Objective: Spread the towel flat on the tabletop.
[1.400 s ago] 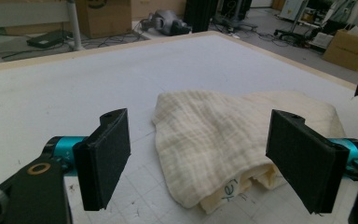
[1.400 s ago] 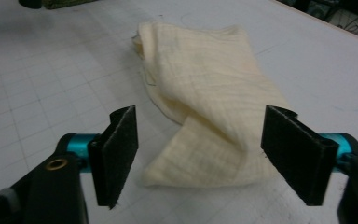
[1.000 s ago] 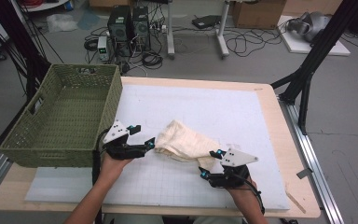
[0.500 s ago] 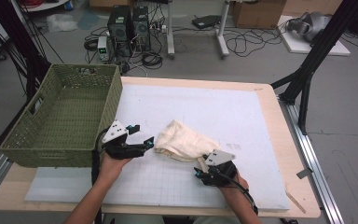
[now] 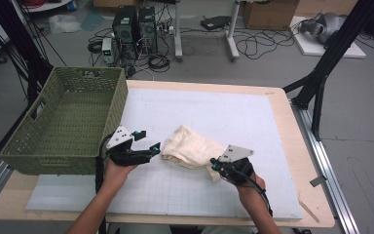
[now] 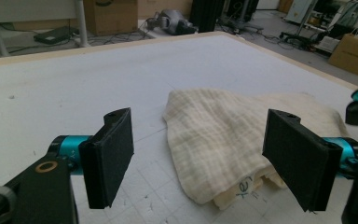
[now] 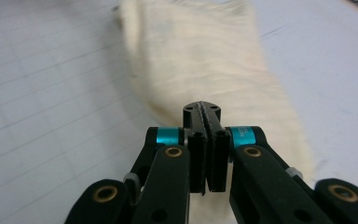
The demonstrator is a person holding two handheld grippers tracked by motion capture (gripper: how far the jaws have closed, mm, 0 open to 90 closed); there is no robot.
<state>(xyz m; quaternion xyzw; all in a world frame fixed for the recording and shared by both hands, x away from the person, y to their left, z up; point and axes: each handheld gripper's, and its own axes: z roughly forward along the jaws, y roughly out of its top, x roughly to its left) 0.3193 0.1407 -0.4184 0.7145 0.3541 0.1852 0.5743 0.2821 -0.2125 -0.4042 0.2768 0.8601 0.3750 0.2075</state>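
- cream cloth [image 5: 192, 148] lies folded and bunched on the white mat [image 5: 253, 122], toward the near edge of the bench [image 5: 277, 95], about midway between its left and right edges.
- right tongs [image 5: 214, 168] have just been closing; the right gripper view shows the jaws pressed together with the cloth's near right end pinched between the pads. judged a thin hold: only a fold of fabric is caught.
- left tongs [image 5: 148, 141] stand wide open just beside the cloth's left end, jaws either side of the folded corner in the left gripper view, touching nothing.
- green basket [image 5: 53, 122] sits at the left edge of the bench, just beyond the left hand.
- recommended: advance the left tongs until the corner is well between the pads, close on all layers, then raise both ends together and level.
- risk: a 1-sided lift would let the folds fall open or slip.
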